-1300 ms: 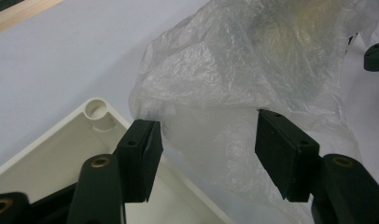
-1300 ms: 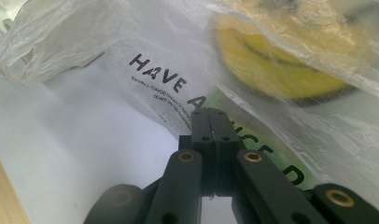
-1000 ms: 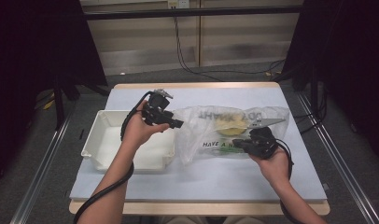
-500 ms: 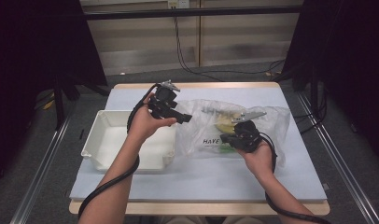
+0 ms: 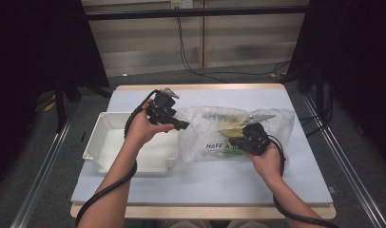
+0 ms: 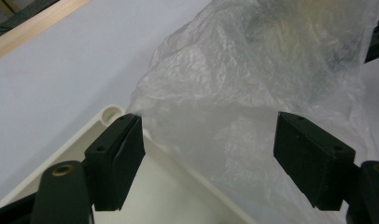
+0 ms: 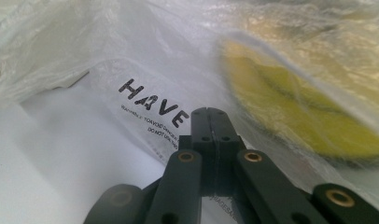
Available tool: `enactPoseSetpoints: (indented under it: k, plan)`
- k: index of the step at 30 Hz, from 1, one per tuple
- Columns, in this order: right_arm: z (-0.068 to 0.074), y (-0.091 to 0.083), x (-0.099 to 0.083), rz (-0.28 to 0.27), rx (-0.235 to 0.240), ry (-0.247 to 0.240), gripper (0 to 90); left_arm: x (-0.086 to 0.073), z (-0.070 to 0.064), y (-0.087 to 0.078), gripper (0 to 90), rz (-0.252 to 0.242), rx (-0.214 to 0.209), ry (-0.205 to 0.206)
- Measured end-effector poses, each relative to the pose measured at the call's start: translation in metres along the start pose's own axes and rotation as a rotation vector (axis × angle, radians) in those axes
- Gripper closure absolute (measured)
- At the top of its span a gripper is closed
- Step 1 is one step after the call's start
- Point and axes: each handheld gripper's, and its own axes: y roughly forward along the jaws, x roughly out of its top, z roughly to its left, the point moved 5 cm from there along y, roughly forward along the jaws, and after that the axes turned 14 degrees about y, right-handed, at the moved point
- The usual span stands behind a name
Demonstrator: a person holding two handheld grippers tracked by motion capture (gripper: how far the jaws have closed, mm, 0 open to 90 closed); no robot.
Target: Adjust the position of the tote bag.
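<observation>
**Thin bag, one pinch on, one still to make**

At nine o'clock on the table [image 5: 295, 185]: a white tray [image 5: 101, 145], shallow and bare inside. Just over its three-o'clock rim, the left gripper [image 5: 185, 126], jaws spread wide and holding nothing, aimed at the near edge of the bag. In the left gripper view, the tray's rounded corner below and crumpled film between the two black pads [image 6: 117, 158], not yet touched by either.

At the centre, running toward three o'clock: a clear plastic bag [image 5: 210, 128], lying flat on the table and touching the tray's rim, printed in black with "HAVE A". Inside, toward twelve o'clock, something yellow [image 5: 229, 124], blurred through the film and too unclear to name.

At the bag's five-o'clock side, the right gripper [image 5: 238, 140], jaws pressed together. In the right gripper view, closed tips lying against the printed film beside the yellow thing [image 7: 299, 112]; whether a fold is caught between them, impossible to tell.

Handling, as a judgement: very light, limp, slick, easily torn or stretched. No stiffness to push against, so a pinch on a gathered fold or the open edge likely to serve best, well clear of the contents. Loose single layers apt to slip out of the pads.
</observation>
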Motion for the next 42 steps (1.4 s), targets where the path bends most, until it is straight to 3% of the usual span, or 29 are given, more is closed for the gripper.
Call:
enactPoseSetpoints:
  k: [4,5,6,11,15,20,24,25,26,31,33,37,41,42]
  plan:
    - [0.001,0.001,0.0,0.0,-0.008,-0.007,90.0,-0.005,0.005,-0.006,23.7,0.026,-0.003,0.018]
    - [0.001,0.001,0.0,0.002,-0.001,-0.006,90.0,-0.003,0.004,-0.005,23.5,0.004,-0.006,-0.013]
    - [0.001,0.002,0.0,-0.001,-0.002,-0.003,90.0,-0.004,0.006,-0.008,23.3,0.024,-0.004,0.027]
    - [0.003,0.005,0.002,0.004,-0.005,-0.011,90.0,0.01,0.003,-0.003,21.5,-0.036,0.009,0.012]
    - [0.006,0.007,0.004,0.005,-0.005,-0.012,90.0,0.024,-0.002,0.007,17.4,-0.003,-0.011,0.098]
    - [0.01,0.01,0.009,-0.004,-0.002,-0.021,90.0,0.038,-0.01,0.02,12.8,-0.036,-0.027,0.12]
    - [0.012,0.009,0.012,-0.015,0.001,-0.022,90.0,0.039,-0.018,0.032,11.3,-0.005,-0.059,0.168]
    - [0.012,0.01,0.014,-0.022,0.005,-0.023,90.0,0.039,-0.022,0.036,12.2,-0.012,-0.074,0.17]
    - [0.013,0.01,0.017,-0.024,0.0,-0.021,90.0,0.039,-0.032,0.042,15.2,0.003,-0.115,0.185]
    - [0.022,0.009,0.024,-0.047,0.032,-0.027,89.8,0.036,-0.043,0.051,16.7,0.049,-0.151,0.215]
    - [0.026,0.008,0.027,-0.051,0.034,-0.031,89.8,0.034,-0.049,0.055,16.0,0.053,-0.175,0.214]
    - [0.031,0.008,0.031,-0.068,0.034,-0.034,89.8,0.033,-0.053,0.057,15.2,0.041,-0.18,0.193]
    - [0.037,0.008,0.036,-0.072,0.038,-0.044,89.8,0.031,-0.055,0.058,19.6,0.074,-0.194,0.2]
    - [0.039,0.009,0.037,-0.072,0.037,-0.044,89.7,0.032,-0.056,0.058,24.0,0.058,-0.194,0.173]
